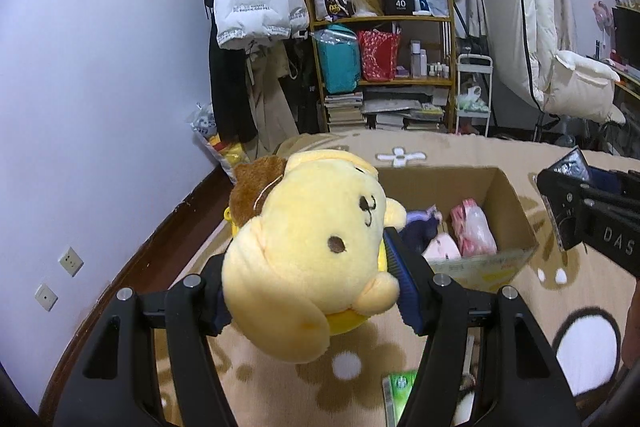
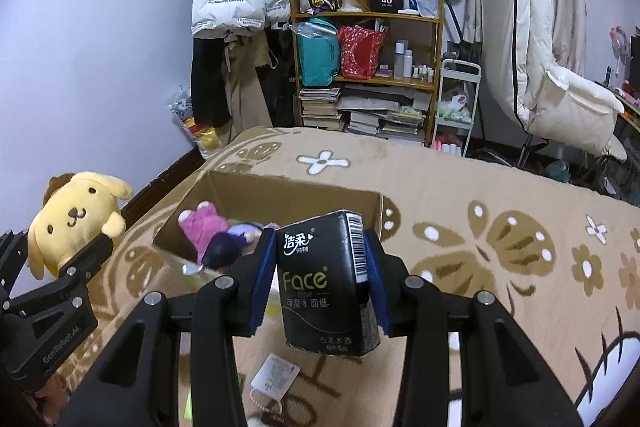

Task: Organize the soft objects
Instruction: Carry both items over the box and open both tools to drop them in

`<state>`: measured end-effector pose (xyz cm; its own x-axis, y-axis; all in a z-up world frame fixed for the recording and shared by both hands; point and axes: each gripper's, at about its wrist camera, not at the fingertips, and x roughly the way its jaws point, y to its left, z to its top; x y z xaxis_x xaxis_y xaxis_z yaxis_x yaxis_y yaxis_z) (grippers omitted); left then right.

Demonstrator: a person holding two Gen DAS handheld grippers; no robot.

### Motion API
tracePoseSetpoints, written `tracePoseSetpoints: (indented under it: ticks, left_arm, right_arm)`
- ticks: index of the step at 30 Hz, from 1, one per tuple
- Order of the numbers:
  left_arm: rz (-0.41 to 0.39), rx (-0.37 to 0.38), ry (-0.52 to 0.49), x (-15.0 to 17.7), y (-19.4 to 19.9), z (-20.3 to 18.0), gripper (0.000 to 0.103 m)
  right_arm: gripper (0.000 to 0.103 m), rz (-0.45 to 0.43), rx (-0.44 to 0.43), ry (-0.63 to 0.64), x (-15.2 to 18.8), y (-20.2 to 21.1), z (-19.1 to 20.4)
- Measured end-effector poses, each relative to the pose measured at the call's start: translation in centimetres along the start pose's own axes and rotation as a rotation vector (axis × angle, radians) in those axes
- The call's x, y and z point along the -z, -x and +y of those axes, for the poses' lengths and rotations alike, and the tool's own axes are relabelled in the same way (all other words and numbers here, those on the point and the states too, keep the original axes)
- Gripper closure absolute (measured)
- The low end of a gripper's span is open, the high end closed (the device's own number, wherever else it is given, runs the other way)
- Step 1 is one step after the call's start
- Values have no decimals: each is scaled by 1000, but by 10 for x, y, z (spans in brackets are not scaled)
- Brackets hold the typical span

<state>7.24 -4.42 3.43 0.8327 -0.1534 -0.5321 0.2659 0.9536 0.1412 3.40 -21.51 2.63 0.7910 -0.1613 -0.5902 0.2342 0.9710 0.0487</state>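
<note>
Left tool (image 1: 308, 291) clamped on a yellow plush dog (image 1: 316, 247), held above the patterned blanket (image 2: 480, 195) with the open cardboard box (image 1: 508, 195) ahead and to its right. Right tool (image 2: 320, 283) clamped on a black tissue pack (image 2: 324, 283), the box just ahead and slightly left. Risk: the plush bulges well beyond the pads and may slip if released short of the rim; both tools converging on one opening could collide. The box contents, pink and dark soft items, are only partly visible; its floor and near wall are hidden.
</note>
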Motion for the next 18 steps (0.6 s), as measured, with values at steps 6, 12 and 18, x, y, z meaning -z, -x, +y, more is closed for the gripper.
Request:
tracePoseSetpoints:
  ticks: [6,12,18]
  left_arm:
    - [-31,-12,-22,-19,-17,-3,39]
    - [-38,-14,-39,-32,-41,-3,39]
    - [-42,6,-51,-41,-63,-6,39]
  right_arm:
    - [58,-12,19,6,-17,-16,-1]
    - [58,-23,18,-1,-32,-36,-7]
    - [58,-35,-8,-10,-39,-52,-11]
